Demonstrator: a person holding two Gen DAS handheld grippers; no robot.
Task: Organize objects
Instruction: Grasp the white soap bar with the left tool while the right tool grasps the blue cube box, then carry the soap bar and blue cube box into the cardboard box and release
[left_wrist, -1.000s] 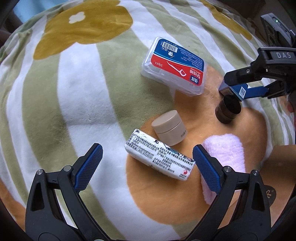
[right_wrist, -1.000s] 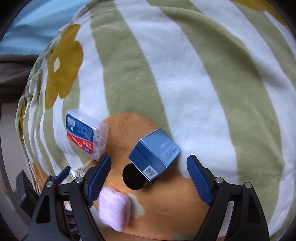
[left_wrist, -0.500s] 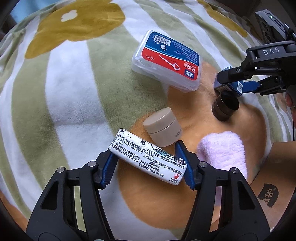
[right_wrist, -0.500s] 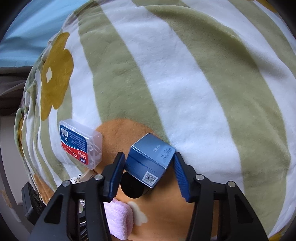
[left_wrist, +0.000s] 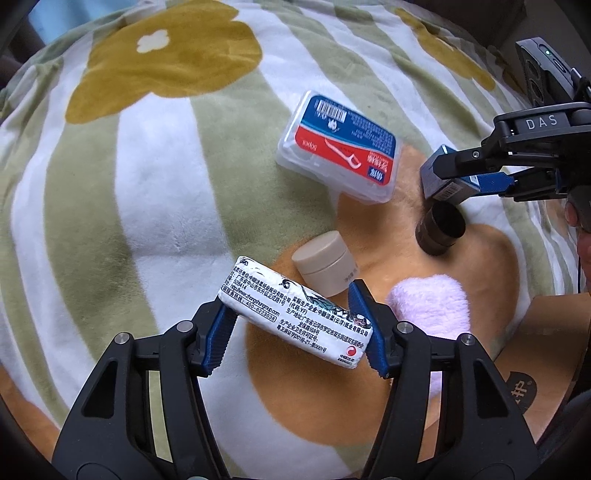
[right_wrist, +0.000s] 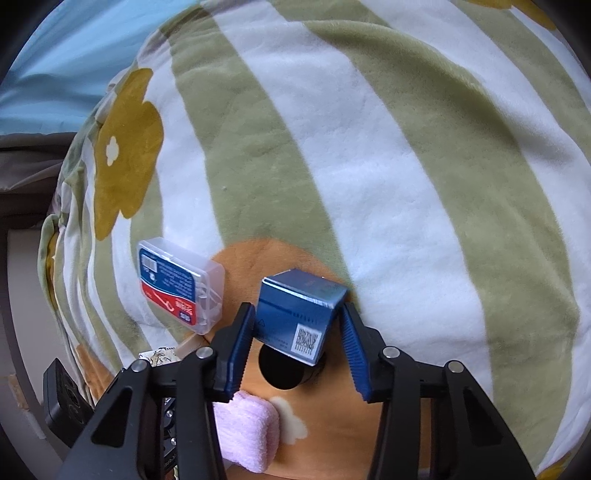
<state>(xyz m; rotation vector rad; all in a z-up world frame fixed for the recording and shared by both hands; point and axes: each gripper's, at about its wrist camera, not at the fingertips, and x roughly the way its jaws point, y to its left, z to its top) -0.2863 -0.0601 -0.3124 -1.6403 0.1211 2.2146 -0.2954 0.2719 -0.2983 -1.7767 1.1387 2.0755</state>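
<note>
My left gripper (left_wrist: 295, 332) is shut on a white tissue pack (left_wrist: 291, 312) with black print and holds it lifted over the striped blanket (left_wrist: 147, 184). My right gripper (right_wrist: 295, 343) is shut on a small blue box (right_wrist: 295, 317) and holds it tilted above a dark round jar (right_wrist: 282, 371); the right gripper also shows in the left wrist view (left_wrist: 491, 177). A beige jar (left_wrist: 325, 264), a pink folded towel (left_wrist: 430, 306) and a clear floss-pick case (left_wrist: 340, 146) with a red and blue label lie on the blanket.
A brown cardboard box (left_wrist: 546, 358) sits at the right edge of the left wrist view. The blanket drops off at the left in the right wrist view, beside a blue wall (right_wrist: 55, 74). The floss-pick case (right_wrist: 181, 286) lies left of the blue box.
Both grippers closed from wide open. The left one took hold of the tissue pack and lifted it. The right one took hold of the blue box and raised it, tilting it.
</note>
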